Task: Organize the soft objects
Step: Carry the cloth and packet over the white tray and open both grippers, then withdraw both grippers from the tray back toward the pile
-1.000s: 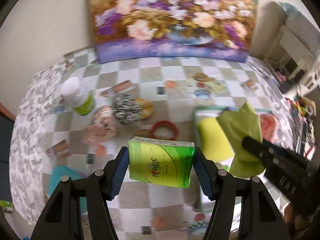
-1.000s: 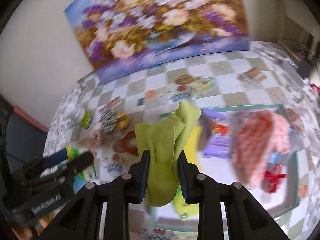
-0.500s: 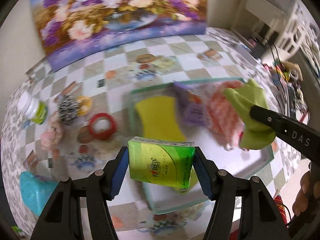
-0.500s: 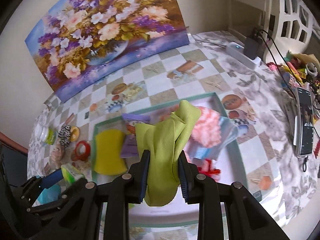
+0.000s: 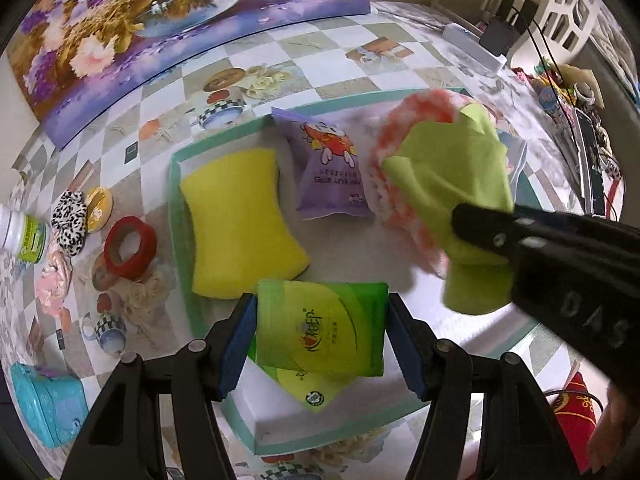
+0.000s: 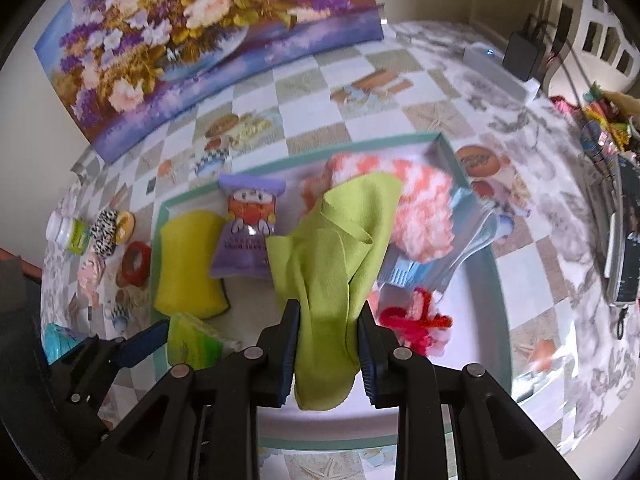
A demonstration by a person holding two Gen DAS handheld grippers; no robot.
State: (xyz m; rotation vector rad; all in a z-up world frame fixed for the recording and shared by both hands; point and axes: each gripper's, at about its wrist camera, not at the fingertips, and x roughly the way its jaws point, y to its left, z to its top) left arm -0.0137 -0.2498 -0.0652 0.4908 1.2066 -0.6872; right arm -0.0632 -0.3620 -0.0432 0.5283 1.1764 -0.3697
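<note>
The left gripper (image 5: 322,334) is clamping a green tissue pack (image 5: 320,330) between its blue pads, low in the centre of the left view, over the near part of the tray (image 5: 174,208). The right gripper (image 6: 326,350) is pinching a lime cloth (image 6: 334,264) that is standing up between its nearly closed fingers, at the centre of the right view; in the left view the cloth is showing at the right, in front of the pink-and-white fluffy thing (image 5: 404,136). Inside the tray, a yellow sponge (image 5: 236,216) is lying at the left with a purple packet (image 5: 330,172) just beside it. A red ring (image 5: 130,248) is lying on the tablecloth (image 5: 304,44), left of the tray.
</note>
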